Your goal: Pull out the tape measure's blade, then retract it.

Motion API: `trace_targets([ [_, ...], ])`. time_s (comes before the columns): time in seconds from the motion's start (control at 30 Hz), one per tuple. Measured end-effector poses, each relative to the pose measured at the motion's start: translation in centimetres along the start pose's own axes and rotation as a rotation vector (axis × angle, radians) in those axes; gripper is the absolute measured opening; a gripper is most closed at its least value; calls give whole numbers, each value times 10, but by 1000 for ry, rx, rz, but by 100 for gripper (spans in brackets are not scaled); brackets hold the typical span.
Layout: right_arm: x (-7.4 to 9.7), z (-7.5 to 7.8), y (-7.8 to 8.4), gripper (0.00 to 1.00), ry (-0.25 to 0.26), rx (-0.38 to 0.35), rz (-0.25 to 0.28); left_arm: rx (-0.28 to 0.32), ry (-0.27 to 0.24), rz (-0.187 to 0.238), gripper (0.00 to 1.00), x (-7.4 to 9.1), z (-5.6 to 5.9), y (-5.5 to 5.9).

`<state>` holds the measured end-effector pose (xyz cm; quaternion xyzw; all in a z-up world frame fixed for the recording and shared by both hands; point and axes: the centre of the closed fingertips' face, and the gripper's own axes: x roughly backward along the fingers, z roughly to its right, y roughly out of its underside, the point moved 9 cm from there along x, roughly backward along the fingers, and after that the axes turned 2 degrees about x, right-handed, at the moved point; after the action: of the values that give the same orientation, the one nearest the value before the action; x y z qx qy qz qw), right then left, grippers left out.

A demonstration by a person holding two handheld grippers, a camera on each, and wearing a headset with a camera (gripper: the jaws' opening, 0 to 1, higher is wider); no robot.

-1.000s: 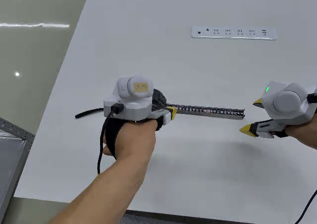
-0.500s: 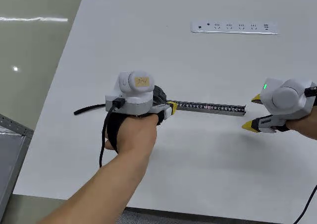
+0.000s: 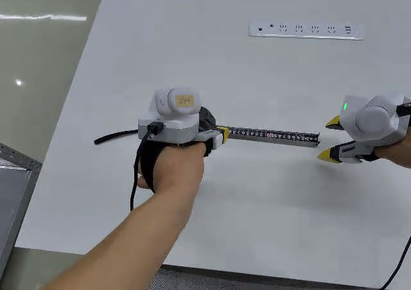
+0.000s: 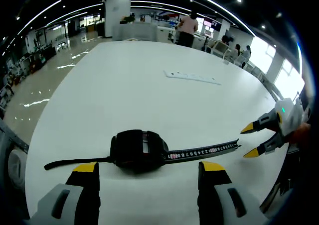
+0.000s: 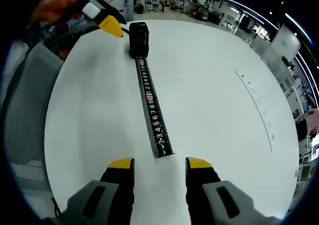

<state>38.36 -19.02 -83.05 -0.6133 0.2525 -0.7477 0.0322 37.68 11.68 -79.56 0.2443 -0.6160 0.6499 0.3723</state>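
Observation:
A black tape measure (image 3: 207, 122) lies on the white table (image 3: 257, 206). Its blade (image 3: 273, 135) is drawn out to the right and lies flat. My left gripper (image 3: 213, 133) is open, its yellow-tipped jaws either side of the case (image 4: 138, 149) without touching it. The blade (image 4: 202, 152) runs off to the right toward my right gripper (image 4: 251, 141). That right gripper (image 3: 330, 138) is open too, a little beyond the blade's end. In the right gripper view the end hook (image 5: 164, 153) lies just ahead of the gap of the right gripper (image 5: 160, 163).
A white power strip (image 3: 306, 30) lies at the far side of the table. A black strap (image 3: 115, 136) trails left from the case. The table's left edge drops to a shiny floor (image 3: 38, 46), with a metal rack (image 3: 13, 168) at lower left.
The head view has shifted slightly. The right gripper has eased a little to the right of the blade's end. The blade's length and the left gripper look unchanged.

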Motion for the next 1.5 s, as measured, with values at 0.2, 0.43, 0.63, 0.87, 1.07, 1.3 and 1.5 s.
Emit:
trace_targets([
  [0.2,-3,3,-1,41,-19,26,-5,8,-2,7,77,-4,-2,0],
  [0.43,-5,5,-1,39,-26,37,-9,9,-4,4,77,-6,-3,0],
  [0.63,-11,9,-1,37,-55,66,-18,14,-15,2,76,-14,-7,-1],
  [0.87,-14,11,-3,34,-73,85,-20,20,-21,0,75,-18,-9,-2],
  [1.07,-17,13,-4,33,-87,97,-21,23,-24,-3,75,-24,-12,-2],
  [1.3,-21,14,-4,32,-103,101,-22,38,-22,-3,75,-26,-15,-2],
  [1.5,-24,14,-4,30,-115,110,-22,41,-26,-4,74,-28,-17,-4],
])
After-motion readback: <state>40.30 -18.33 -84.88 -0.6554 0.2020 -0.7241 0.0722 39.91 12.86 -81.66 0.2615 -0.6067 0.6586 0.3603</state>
